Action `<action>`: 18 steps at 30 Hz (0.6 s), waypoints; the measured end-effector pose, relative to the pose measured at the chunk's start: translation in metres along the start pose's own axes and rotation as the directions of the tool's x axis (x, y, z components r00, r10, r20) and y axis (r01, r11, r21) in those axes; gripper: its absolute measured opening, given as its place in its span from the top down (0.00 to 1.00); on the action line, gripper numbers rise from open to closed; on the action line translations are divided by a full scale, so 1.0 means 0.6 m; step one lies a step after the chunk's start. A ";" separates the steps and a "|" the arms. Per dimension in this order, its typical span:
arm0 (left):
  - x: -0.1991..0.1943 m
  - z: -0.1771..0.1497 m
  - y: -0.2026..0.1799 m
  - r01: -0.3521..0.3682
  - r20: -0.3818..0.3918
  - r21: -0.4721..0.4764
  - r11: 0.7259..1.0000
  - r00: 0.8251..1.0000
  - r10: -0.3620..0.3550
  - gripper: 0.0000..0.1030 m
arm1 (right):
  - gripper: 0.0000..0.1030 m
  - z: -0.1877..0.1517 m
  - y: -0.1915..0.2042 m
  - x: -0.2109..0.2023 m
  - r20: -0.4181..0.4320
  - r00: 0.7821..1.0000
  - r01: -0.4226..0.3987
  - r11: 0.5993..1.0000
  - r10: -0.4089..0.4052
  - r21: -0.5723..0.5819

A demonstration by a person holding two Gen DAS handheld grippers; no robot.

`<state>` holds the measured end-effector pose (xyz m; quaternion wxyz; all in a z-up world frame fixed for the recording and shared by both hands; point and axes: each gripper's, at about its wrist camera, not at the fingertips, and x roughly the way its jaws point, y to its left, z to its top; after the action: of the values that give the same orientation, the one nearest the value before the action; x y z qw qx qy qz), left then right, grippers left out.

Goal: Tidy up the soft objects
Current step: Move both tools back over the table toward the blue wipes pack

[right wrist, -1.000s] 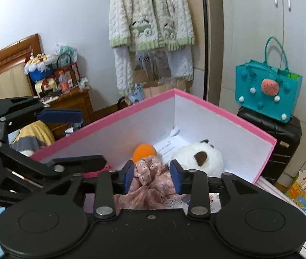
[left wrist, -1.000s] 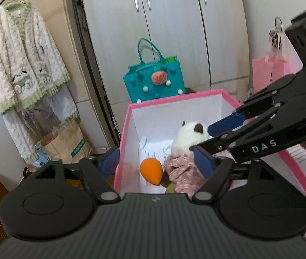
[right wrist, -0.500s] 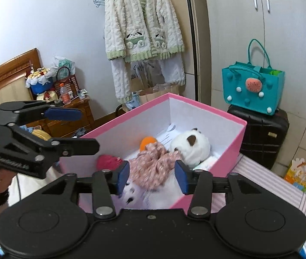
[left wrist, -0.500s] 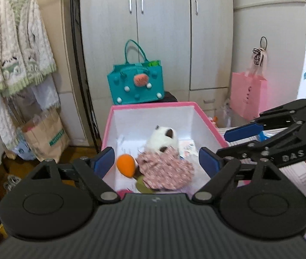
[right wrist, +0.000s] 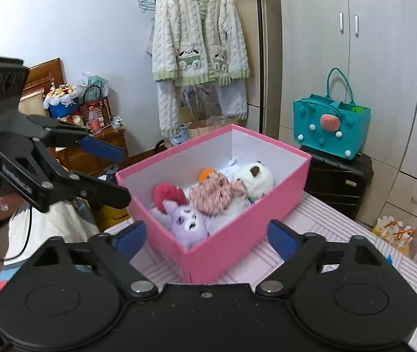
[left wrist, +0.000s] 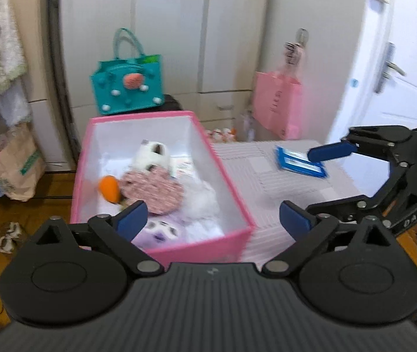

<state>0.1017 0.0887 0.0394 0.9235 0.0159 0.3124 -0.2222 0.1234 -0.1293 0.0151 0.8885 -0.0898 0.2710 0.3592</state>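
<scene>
A: Location of the soft objects?

B: All lie inside the open pink cardboard box with white inner walls (right wrist: 239, 158), which stands on the striped pale tabletop (left wrist: 282, 182). Contents: a white plush animal with a brown ear (right wrist: 254, 177), a pink floral fabric piece (right wrist: 217, 193) lying over the middle of the pile, an orange round plush (left wrist: 109, 189), a lilac plush with a face (right wrist: 186, 220) at the near end, and a red fuzzy plush (right wrist: 167, 193).

A: Gripper status?

B: The left gripper (left wrist: 213, 220) has its jaws spread wide and still opening; nothing is between them and the blue pads touch nothing. The right gripper (right wrist: 205, 236) likewise: jaws wide apart and opening, empty, poised before the box's near corner.

A: Differences between views?

B: The left wrist view alone shows a blue-framed flat card (left wrist: 299, 162) on the tabletop to the right of the box, and a pink paper bag (left wrist: 277, 102) by the cabinets. The right wrist view alone shows the red plush, plus a cream knitted cardigan (right wrist: 199, 41) on a hanger. The teal tote bag (right wrist: 331, 126) behind the box appears in both. The left view is motion-blurred.
</scene>
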 end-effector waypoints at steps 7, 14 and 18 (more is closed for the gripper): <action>0.005 -0.026 -0.073 0.066 -0.079 0.100 0.993 0.995 -0.059 0.01 | 0.10 -0.059 -0.003 -0.056 -0.030 0.997 0.076 0.997 -0.075 0.030; 0.019 -0.030 -0.139 0.158 -0.113 0.165 0.974 0.984 -0.140 0.01 | 0.10 -0.114 -0.015 -0.105 -0.046 0.989 0.145 0.987 -0.142 0.069; 0.035 -0.030 -0.175 0.186 -0.103 0.223 0.957 0.981 -0.167 0.01 | 0.10 -0.147 -0.028 -0.128 -0.030 0.983 0.183 0.977 -0.181 0.108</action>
<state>0.0621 -0.0115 0.0238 0.8779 0.1048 0.3228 -0.3379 0.0522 -0.2182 -0.0173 0.9185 -0.0688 0.2899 0.2601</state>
